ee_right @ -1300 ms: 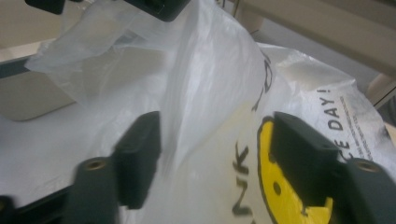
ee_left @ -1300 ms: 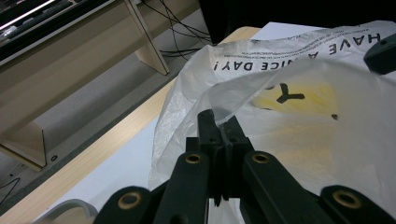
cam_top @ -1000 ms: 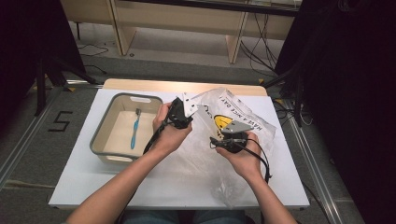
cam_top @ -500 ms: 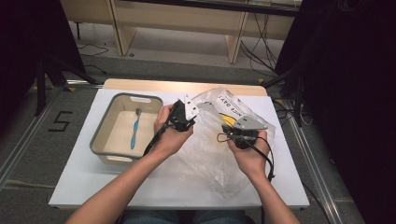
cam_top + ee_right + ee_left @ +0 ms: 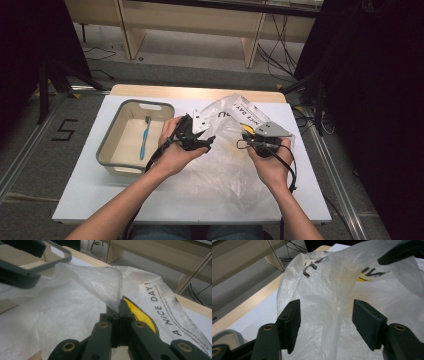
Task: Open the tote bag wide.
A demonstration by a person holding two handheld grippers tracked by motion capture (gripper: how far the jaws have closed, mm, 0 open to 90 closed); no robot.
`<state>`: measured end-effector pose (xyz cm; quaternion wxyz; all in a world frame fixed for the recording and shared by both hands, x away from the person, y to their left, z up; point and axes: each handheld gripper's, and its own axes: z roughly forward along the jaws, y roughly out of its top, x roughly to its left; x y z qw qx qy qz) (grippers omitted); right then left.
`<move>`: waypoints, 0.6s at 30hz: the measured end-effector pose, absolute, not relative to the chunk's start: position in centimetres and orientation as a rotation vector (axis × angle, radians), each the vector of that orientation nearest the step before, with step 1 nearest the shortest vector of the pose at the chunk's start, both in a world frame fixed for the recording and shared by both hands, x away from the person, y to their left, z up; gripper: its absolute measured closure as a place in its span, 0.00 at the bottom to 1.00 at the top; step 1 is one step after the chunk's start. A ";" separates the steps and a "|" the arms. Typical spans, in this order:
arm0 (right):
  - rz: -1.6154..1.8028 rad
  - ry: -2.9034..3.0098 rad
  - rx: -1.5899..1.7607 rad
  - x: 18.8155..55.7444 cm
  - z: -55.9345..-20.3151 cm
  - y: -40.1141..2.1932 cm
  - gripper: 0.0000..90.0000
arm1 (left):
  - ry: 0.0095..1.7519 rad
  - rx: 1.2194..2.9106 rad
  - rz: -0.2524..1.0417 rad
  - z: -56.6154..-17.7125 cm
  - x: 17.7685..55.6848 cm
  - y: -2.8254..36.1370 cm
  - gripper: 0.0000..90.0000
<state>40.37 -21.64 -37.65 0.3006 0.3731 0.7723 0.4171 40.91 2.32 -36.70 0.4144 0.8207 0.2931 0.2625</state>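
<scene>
Nearest the person, the right gripper [image 5: 248, 141] has its jaws clamped tight on a fold of the plastic bag [image 5: 227, 167], which lies crumpled across the middle of the tabletop [image 5: 85, 200] towards its right edge. In the right gripper view the film rises out of the closed jaws in a taut ridge, so this grip looks meant to hold one wall of the bag up while the mouth is worked open.

Just to the left, the left gripper [image 5: 209, 139] has its jaws apart; they have just been opening, with bag film between them but the pads clear of it. It seems to be letting go to find a better hold on the opposite wall.

Farther left, near the table's left edge, a grey tub [image 5: 107, 145] holds a blue toothbrush [image 5: 144, 144], probably waiting to go into the bag.

The bag's print reads "A NICE DAY!" beside a yellow shape; smaller text beneath is too fine to read.
</scene>
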 end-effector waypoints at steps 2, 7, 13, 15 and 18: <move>1.108 2.048 0.991 40.4 -37.7 -21.6 1.00 | 0.733 2.078 0.647 -36.8 40.6 2.6 0.39; 1.110 2.049 0.993 40.4 -37.7 -21.7 1.00 | 0.730 2.087 0.624 -37.3 39.6 3.8 0.34; 1.115 2.040 0.996 40.4 -37.7 -21.8 1.00 | 0.717 2.082 0.619 -38.2 38.3 5.2 0.32; 1.115 2.042 0.994 40.4 -37.7 -21.8 1.00 | 0.726 2.076 0.616 -38.5 38.0 5.8 0.32; 1.117 2.041 0.993 40.4 -37.8 -21.8 1.00 | 0.727 2.069 0.609 -38.8 37.5 6.4 0.31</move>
